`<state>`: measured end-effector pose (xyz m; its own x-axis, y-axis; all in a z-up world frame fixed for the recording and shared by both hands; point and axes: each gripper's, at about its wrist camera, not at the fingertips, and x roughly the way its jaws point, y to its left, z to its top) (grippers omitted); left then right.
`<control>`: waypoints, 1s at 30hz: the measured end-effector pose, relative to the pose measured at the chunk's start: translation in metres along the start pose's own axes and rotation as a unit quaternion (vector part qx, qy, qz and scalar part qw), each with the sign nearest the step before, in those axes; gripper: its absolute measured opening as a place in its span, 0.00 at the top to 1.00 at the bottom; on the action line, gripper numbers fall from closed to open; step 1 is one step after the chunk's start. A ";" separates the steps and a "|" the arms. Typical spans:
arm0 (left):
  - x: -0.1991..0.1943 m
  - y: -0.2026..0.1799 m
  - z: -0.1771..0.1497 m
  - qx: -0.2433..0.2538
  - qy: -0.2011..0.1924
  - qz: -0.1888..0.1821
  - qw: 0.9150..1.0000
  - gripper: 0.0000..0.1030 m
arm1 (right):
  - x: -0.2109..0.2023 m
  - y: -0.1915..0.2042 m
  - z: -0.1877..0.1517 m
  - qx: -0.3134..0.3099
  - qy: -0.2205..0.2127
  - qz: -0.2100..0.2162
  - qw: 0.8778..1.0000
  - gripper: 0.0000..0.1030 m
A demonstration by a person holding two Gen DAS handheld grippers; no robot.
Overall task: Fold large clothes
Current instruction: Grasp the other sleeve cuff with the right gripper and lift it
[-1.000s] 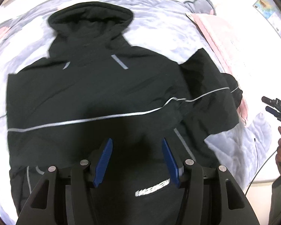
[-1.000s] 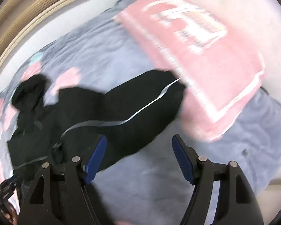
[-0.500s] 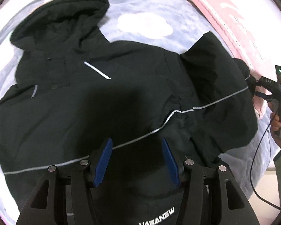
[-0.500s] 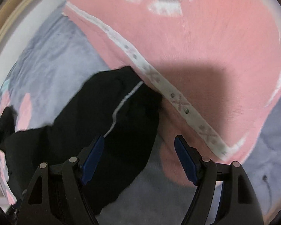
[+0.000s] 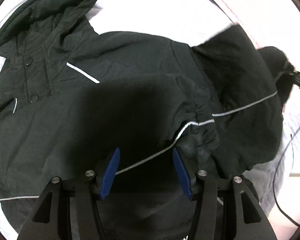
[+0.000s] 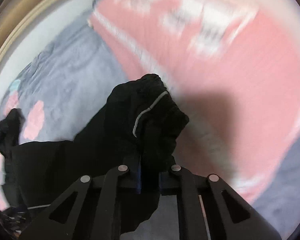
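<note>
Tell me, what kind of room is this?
Probably a bedroom. The black hooded jacket lies spread on a soft grey quilt with pink patches, a pink blanket lies beside it, and a wooden frame edges the bedding.

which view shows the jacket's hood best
The left wrist view. There the hood lies spread above the collar of the black jacket, sharp and whole, with its rim and quilting plain. In the right wrist view the hood is only a small, blurred dark lump at the left edge.
</note>
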<state>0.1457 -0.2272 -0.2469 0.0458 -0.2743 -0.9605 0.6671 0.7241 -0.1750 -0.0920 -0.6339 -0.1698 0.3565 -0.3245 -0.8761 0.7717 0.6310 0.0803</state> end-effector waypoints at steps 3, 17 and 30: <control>0.004 -0.001 0.001 -0.009 -0.008 -0.004 1.000 0.46 | -0.043 -0.030 0.017 0.012 -0.048 -0.059 0.997 0.88; 0.011 0.012 0.006 -0.024 0.000 0.014 1.000 0.45 | -0.008 -0.083 0.004 0.077 0.018 -0.015 0.997 0.88; -0.105 0.055 -0.072 -0.068 -0.109 0.036 0.991 0.45 | -0.122 0.114 -0.036 -0.085 -0.045 0.125 0.987 0.89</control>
<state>0.1245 -0.1130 -0.1709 0.2584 -0.3381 -0.9050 0.5512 0.8209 -0.1493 -0.0665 -0.4972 -0.0709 0.5761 -0.2008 -0.7923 0.5565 0.8064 0.2003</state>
